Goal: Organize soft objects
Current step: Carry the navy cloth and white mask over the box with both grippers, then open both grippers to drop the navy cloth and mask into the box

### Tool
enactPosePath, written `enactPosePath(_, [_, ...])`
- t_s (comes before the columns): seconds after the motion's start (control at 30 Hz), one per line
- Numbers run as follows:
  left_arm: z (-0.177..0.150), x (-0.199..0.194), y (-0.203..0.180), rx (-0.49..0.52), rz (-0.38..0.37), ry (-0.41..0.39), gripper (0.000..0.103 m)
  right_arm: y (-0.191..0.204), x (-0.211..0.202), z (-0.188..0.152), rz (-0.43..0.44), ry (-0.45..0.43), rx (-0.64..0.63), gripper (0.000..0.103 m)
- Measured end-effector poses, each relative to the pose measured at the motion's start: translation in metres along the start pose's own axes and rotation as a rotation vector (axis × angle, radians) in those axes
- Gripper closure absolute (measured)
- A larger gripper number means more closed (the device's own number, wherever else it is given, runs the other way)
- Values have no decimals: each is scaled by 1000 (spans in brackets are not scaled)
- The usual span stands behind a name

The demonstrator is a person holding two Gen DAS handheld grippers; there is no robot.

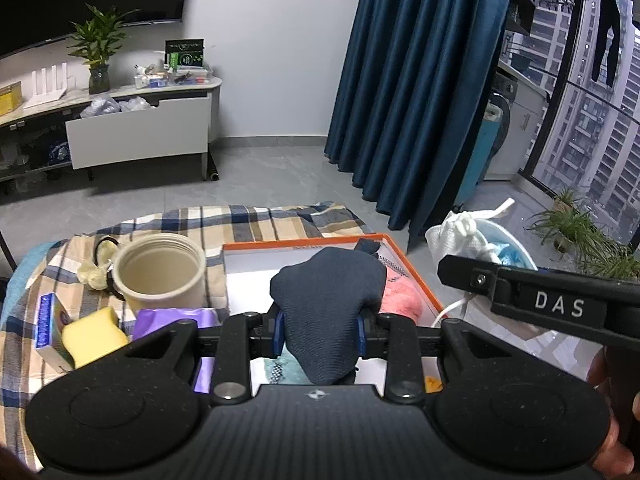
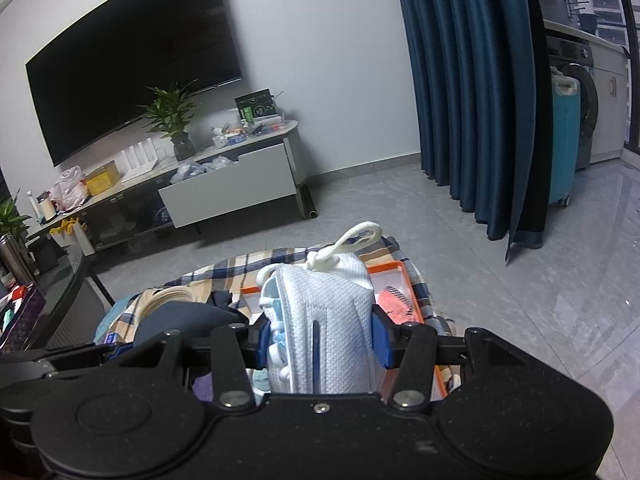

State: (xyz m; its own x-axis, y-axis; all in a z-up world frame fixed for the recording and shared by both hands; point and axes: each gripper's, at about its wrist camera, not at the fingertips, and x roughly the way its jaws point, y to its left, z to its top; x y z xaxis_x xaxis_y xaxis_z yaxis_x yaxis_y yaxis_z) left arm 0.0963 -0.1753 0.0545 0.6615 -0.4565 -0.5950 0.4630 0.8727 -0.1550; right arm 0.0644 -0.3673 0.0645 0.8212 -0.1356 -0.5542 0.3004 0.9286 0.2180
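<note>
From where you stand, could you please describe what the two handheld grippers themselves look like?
Both grippers, left gripper and right gripper, are matte black with round side discs, silver screws and blue pads on the fingers. The right gripper bears white "DAS" lettering.

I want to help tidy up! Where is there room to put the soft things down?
The orange box has bare white floor at its back left, behind the dark cloth. The checked blanket is bare behind the box and cup. It is crowded by the sponge and purple packet.
</note>
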Motion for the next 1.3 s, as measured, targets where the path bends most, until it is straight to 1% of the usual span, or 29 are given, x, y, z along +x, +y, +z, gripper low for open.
enactPosePath(0.37, [-3,20,-12,17,-34,44,70,-16,12,1,-36,22,23,44])
enactPosePath(0.47, [-2,24,-12,14,-37,55,69,-19,15,0,-45,30,28,43])
enactPosePath(0.53, [-2,27,-13,11,-41,64,69,-22,16,-2,-46,36,36,40])
enactPosePath(0.67, [-5,33,-17,12,-79,88,61,-26,18,-5,-58,45,44,36])
enactPosePath(0.8, [-10,34,-19,13,-81,104,45,-28,16,-6,-69,53,49,33])
enactPosePath(0.87, [-10,32,-17,9,-80,100,42,-28,15,-7,-73,50,53,32])
enactPosePath(0.9, [-9,30,-16,6,-79,95,38,-29,14,-6,-71,49,57,30])
enactPosePath(1.17, [-5,16,-9,-9,-55,56,31,-21,9,-5,-70,56,37,24])
enactPosePath(1.2, [-4,15,-9,-6,-50,53,30,-20,8,-5,-69,60,35,21])
enactPosePath(1.27, [-5,12,-7,-1,-42,48,28,-20,7,-4,-56,70,41,20])
enactPosePath(1.3, [-5,10,-6,-6,-39,45,28,-19,6,-3,-64,60,45,20])
